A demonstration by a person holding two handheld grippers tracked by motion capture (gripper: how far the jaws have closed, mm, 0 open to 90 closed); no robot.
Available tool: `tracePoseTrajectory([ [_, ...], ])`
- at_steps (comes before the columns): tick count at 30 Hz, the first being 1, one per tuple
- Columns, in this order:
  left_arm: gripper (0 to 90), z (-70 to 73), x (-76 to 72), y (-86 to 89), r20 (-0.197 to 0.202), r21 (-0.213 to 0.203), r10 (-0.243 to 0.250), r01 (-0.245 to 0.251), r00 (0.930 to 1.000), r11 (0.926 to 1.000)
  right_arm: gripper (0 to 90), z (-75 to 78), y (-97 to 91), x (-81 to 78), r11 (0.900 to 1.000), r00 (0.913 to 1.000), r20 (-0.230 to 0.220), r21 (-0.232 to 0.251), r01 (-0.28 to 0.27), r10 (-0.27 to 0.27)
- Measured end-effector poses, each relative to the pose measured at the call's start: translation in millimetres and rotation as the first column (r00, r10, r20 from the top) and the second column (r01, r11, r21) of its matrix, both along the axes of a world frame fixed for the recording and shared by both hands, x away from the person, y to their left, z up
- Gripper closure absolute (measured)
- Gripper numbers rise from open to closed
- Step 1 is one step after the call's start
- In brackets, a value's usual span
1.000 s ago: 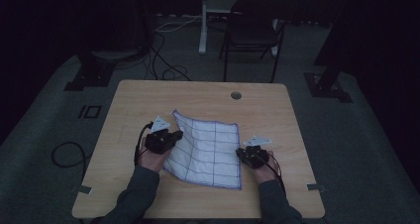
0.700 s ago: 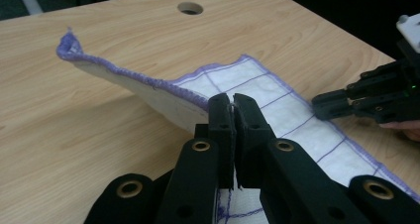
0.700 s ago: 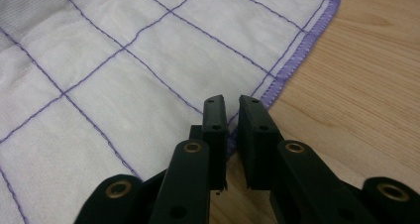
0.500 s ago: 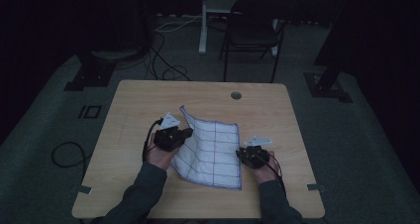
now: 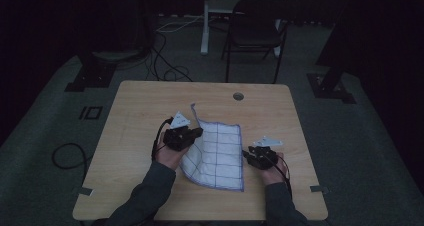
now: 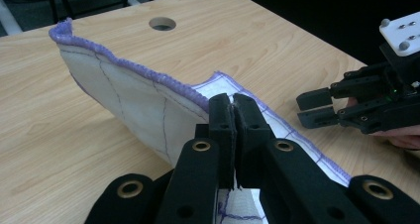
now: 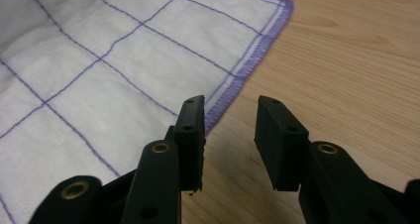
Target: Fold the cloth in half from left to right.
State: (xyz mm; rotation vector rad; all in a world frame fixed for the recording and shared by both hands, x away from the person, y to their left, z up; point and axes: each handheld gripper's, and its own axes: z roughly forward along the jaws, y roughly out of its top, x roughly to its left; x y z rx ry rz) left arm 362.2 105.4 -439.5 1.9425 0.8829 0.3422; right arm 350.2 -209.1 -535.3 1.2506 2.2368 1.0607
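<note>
A white cloth (image 5: pixel 217 153) with a purple grid and purple hem lies on the wooden table (image 5: pixel 135 111). My left gripper (image 5: pixel 195 134) is shut on the cloth's left edge and holds it lifted, so that side stands up off the table as a curved flap (image 6: pixel 133 100). In the left gripper view the jaws (image 6: pixel 233 107) pinch the hem tight. My right gripper (image 5: pixel 248 156) rests at the cloth's right edge. Its jaws (image 7: pixel 228 130) have just been opening and stand apart over bare wood, with the hem (image 7: pixel 237 80) just beside the left pad and nothing between them.
A round cable hole (image 5: pixel 238 96) sits near the table's far edge. A dark chair (image 5: pixel 255 31) stands behind the table and cables (image 5: pixel 167 61) lie on the floor. The other hand's gripper (image 6: pixel 322 107) shows at the right of the left gripper view.
My left gripper has moved right and slightly up with the cloth's left edge, so that side now stands off the table. The right hand has stayed put.
</note>
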Motion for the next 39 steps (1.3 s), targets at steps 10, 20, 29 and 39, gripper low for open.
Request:
tracePoseTrajectory([
  [10,88.3,2.2,5.4,-4.7,-0.002,-0.014,0.001,-0.001,1.0,0.9999,63.8,-0.5,-6.7,0.0,0.9995,0.9996,0.003,0.013,0.029,-0.029],
  [20,88.3,3.6,10.5,-14.2,-0.003,-0.018,-0.012,0.012,0.9999,0.9998,63.7,-0.5,-7.8,-0.1,0.9994,0.9995,0.003,0.014,0.032,-0.032],
  [29,88.4,1.5,12.6,-23.5,-0.009,-0.023,-0.025,0.025,0.9997,0.9994,63.6,-0.2,-8.6,-0.7,0.9993,0.9994,0.003,0.017,0.034,-0.034],
  [39,88.5,-1.9,15.3,-36.2,-0.016,-0.018,-0.044,0.044,0.9989,0.9989,63.7,-0.4,-8.1,-1.0,0.9994,0.9995,0.004,0.015,0.031,-0.031],
])
